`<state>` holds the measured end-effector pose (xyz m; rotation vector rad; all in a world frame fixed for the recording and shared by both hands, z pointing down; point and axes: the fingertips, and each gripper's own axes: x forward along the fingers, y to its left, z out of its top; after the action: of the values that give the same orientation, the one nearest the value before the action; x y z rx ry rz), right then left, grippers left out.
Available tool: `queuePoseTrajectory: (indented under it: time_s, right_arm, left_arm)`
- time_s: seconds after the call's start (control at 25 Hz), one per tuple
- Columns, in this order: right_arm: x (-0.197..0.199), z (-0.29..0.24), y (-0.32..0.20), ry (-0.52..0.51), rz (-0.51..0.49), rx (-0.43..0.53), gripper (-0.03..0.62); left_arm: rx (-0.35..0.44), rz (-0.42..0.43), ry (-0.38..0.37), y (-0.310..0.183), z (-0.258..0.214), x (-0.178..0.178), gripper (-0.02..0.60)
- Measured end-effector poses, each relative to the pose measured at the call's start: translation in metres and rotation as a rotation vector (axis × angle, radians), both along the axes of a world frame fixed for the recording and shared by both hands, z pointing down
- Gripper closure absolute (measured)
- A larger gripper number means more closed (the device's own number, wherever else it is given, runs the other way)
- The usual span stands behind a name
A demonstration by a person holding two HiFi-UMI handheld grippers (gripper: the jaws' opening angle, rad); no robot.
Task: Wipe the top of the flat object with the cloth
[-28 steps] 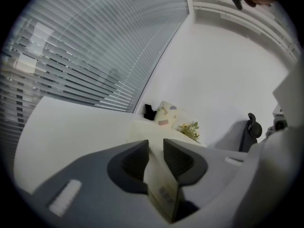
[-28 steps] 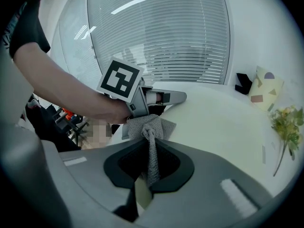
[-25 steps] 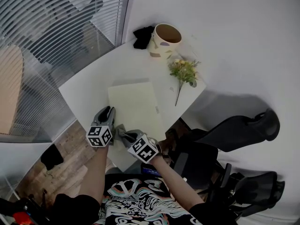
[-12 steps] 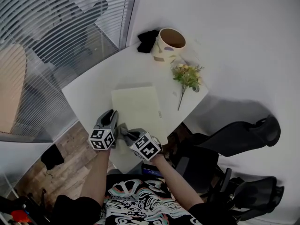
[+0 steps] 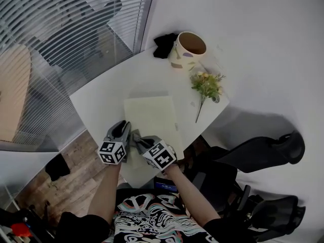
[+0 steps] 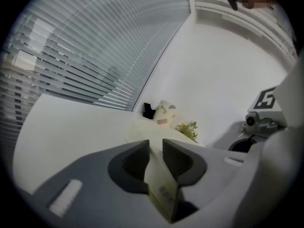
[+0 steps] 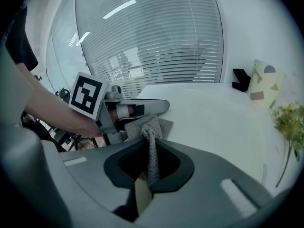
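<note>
Your right claw [image 5: 139, 141] is clenched on the grey cloth [image 7: 150, 126]. A fold of it stands up between the jaws and the rest spills out in front, onto the near end of the flat object [image 5: 150, 116]. That pale, thin board lies in the middle of the white surface [image 5: 104, 92]. Its near edge is at your hands and its far edge points toward the pot [image 5: 188, 48].

Your left claw [image 5: 123, 129] is closed too, pinching a thin pale edge that looks to be the board's near left corner, so you have it pinned.

The wipe itself seems barely started, since the cloth sits at the very near end. Lower the right claw until the loose cloth lies flat on the board, not just its tip. Then push away from you in long, even strokes, each lane overlapping the last, from the left side to the right.

Hold the left grip firm, because a light board like this will probably slide with the cloth otherwise. Ease off near the far right corner — the flowers [image 5: 207, 84] lie just beside it and could be swept along.
</note>
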<state>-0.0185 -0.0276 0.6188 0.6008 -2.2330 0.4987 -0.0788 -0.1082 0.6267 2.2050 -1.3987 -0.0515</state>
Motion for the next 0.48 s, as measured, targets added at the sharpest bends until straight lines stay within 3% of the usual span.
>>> queuePoseTrajectory:
  time_s: [0.48]
  right_arm:
    - [-0.003,-0.001,-0.024,-0.015,0.013,-0.011,0.577]
  left_arm:
    - [0.009,0.002,-0.013,0.003,-0.001,0.0,0.445]
